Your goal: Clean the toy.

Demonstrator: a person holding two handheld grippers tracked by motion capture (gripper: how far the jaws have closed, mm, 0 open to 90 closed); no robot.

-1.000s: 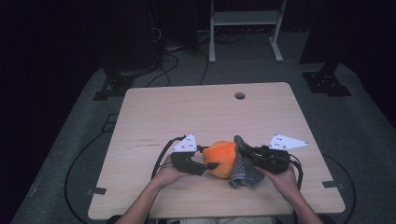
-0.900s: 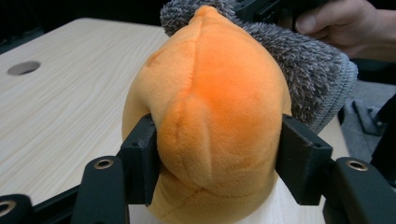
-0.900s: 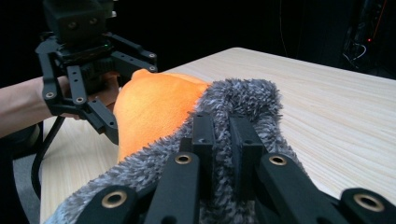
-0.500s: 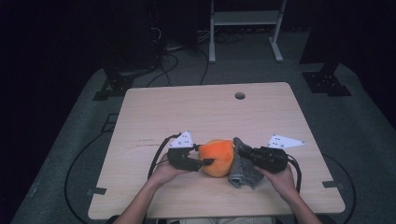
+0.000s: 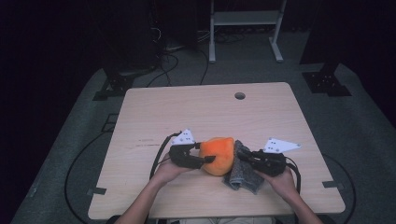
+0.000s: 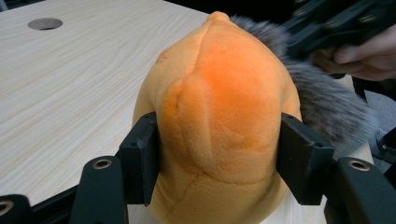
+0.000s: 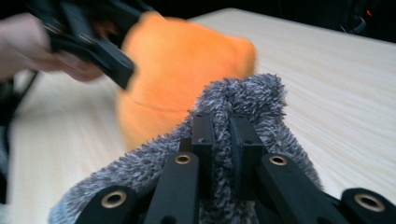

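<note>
On the table (image 5: 154, 121), left tongs (image 6: 215, 149) reopened around orange plush (image 6: 224, 107).

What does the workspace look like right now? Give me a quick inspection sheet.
Surface: light wooden table, round hole near far edge.
Job's things: orange plush toy touching grey fuzzy cloth at near edge.
Clutter: nothing seen.
Grippers: left gripper clamps the plush, its jaws having just opened slightly; right gripper pinches the cloth.
Cables: black cable loops from the left gripper; more on the floor.
Surroundings: dark room, grey carpet, white metal stand behind.
</note>
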